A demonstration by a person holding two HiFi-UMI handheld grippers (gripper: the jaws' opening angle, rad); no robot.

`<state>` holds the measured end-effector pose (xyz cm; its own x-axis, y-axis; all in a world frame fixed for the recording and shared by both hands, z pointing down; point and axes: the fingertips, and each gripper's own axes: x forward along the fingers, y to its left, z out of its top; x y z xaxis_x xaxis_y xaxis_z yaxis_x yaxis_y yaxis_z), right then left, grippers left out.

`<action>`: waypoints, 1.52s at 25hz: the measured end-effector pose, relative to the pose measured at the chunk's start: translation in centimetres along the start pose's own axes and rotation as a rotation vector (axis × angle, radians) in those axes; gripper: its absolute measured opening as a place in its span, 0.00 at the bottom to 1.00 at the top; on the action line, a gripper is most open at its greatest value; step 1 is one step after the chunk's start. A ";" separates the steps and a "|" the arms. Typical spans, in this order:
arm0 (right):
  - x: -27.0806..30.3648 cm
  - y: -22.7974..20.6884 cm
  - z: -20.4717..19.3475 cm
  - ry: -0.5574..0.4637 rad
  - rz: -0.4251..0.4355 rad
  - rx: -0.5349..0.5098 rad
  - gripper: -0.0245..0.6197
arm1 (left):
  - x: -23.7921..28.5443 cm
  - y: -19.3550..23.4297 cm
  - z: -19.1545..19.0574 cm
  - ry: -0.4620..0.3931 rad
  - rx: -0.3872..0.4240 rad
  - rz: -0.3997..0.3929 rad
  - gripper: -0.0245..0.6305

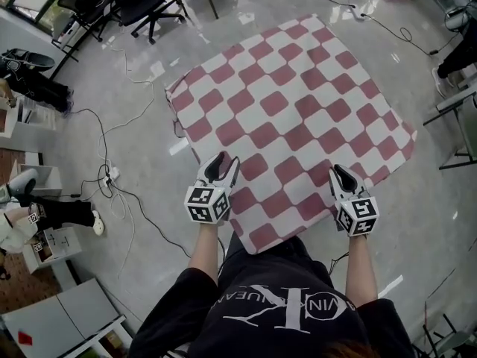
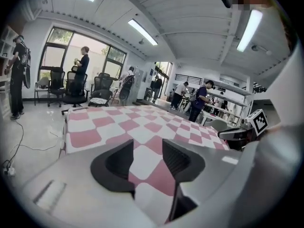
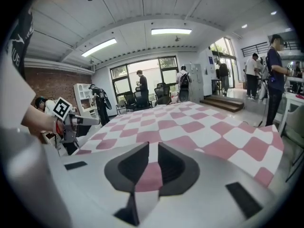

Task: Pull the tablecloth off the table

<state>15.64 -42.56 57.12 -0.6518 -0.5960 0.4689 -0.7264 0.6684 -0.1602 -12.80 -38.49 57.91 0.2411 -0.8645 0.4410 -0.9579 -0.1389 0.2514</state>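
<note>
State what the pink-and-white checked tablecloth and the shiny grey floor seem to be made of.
The checked tablecloth: probably woven fabric, matte; it drapes softly at the edges without glare. The grey floor: likely polished stone or tile, glossy; it mirrors the lights.

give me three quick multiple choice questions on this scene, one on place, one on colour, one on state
1. Over which part of the tablecloth are the left gripper and right gripper?
A the side nearest the person
B the far corner
C none, both are off it

2. The tablecloth's checks are:
A blue and white
B red and white
C green and yellow

3. The left gripper's jaws are:
A apart
B pressed together
C hidden in every view

Answers:
1 A, the head view shows both either side of the corner next to the person's body.
2 B, red and white squares show in all three views.
3 A, the left gripper view shows a clear gap with cloth seen through it.
</note>
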 end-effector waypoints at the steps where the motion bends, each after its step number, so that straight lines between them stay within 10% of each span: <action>1: 0.3 -0.2 0.0 0.004 -0.008 0.006 0.06 | 0.7 0.3 -0.2 0.026 -0.004 -0.005 0.34; 10: 2.7 -0.4 -0.1 0.035 -0.033 0.002 0.06 | 4.2 7.6 -1.3 0.171 -0.128 0.142 0.72; 24: 3.3 -1.8 -1.5 0.054 -0.042 0.034 0.06 | 6.6 7.2 -3.9 0.405 -0.020 0.158 0.75; 38: 2.8 -1.6 -3.0 0.056 -0.018 0.052 0.06 | 8.5 4.1 -3.4 0.377 -0.072 0.148 0.76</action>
<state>15.64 -43.94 61.30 -0.6260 -0.5812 0.5199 -0.7495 0.6325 -0.1955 -14.17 -44.74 65.61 0.1550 -0.6334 0.7582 -0.9762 0.0194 0.2158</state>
